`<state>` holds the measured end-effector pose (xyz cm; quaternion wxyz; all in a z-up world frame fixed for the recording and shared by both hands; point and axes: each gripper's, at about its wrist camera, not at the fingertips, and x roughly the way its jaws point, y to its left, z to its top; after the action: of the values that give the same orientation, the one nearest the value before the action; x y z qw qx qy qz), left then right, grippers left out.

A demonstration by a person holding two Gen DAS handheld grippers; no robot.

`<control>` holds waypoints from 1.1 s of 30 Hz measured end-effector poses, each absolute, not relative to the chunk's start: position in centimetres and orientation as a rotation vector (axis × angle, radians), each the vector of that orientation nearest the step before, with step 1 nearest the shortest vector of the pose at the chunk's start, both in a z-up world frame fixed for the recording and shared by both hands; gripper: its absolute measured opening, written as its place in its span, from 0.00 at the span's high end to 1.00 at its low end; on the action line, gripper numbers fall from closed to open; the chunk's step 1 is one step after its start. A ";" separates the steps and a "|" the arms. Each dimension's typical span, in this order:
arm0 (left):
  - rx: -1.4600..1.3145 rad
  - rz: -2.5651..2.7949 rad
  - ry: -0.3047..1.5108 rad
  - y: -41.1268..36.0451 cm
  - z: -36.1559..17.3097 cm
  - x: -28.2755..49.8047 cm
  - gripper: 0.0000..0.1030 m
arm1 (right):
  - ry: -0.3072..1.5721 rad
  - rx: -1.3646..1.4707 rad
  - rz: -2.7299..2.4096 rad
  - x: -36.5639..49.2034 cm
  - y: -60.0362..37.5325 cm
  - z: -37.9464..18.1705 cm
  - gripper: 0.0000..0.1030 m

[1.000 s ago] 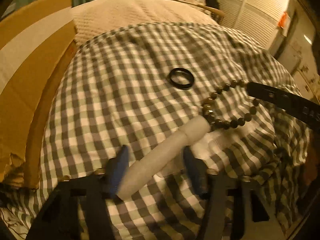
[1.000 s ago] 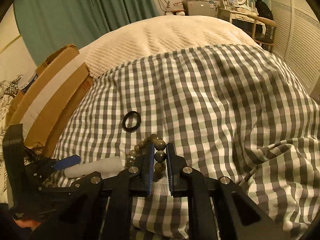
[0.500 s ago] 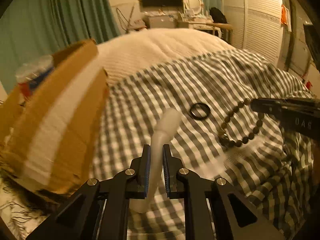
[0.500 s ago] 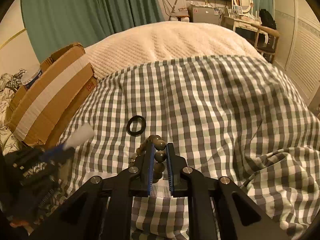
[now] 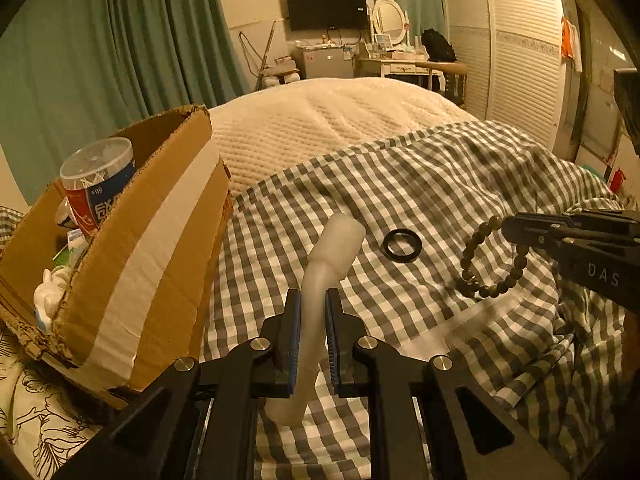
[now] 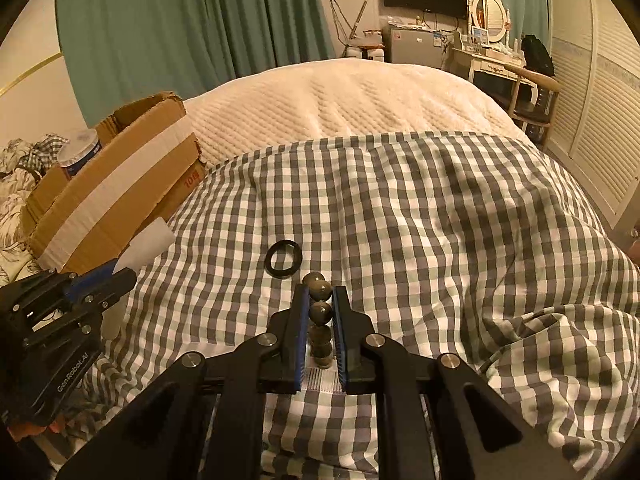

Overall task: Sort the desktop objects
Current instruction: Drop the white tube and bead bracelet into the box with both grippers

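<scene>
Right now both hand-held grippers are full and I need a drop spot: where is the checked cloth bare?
Bare: the checked cloth right of the black ring and up to the white quilt. Crowded: the cardboard box, already holding a tub and other items.

Left gripper (image 5: pixel 313 304) clamped on a white tube (image 5: pixel 320 296) raised off the checked cloth (image 5: pixel 420 184), black ring (image 5: pixel 401 243) ahead and right, bead bracelet (image 5: pixel 486 256) hanging from the right gripper (image 5: pixel 520 230) farther right, cardboard box (image 5: pixel 132 248) to its left.
</scene>
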<state>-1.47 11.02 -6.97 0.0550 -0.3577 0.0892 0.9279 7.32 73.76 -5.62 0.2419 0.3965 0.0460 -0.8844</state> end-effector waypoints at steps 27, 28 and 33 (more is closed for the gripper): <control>-0.987 3.131 -0.499 -10.4 0.5 -3.5 0.88 | 0.257 0.677 -2.171 7.2 52.4 11.7 0.89; -1.001 3.130 -0.516 -10.5 0.1 -3.4 0.82 | 0.258 0.703 -2.160 6.5 51.2 11.1 0.89; -0.978 3.165 -0.505 -10.2 0.0 -2.5 0.04 | 0.206 0.751 -2.179 4.8 50.0 9.9 0.43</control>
<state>-2.48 -10.24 0.00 -0.1047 -0.2903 -0.1499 0.9393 4.80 49.99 9.89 0.4022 0.2973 0.0817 -0.8621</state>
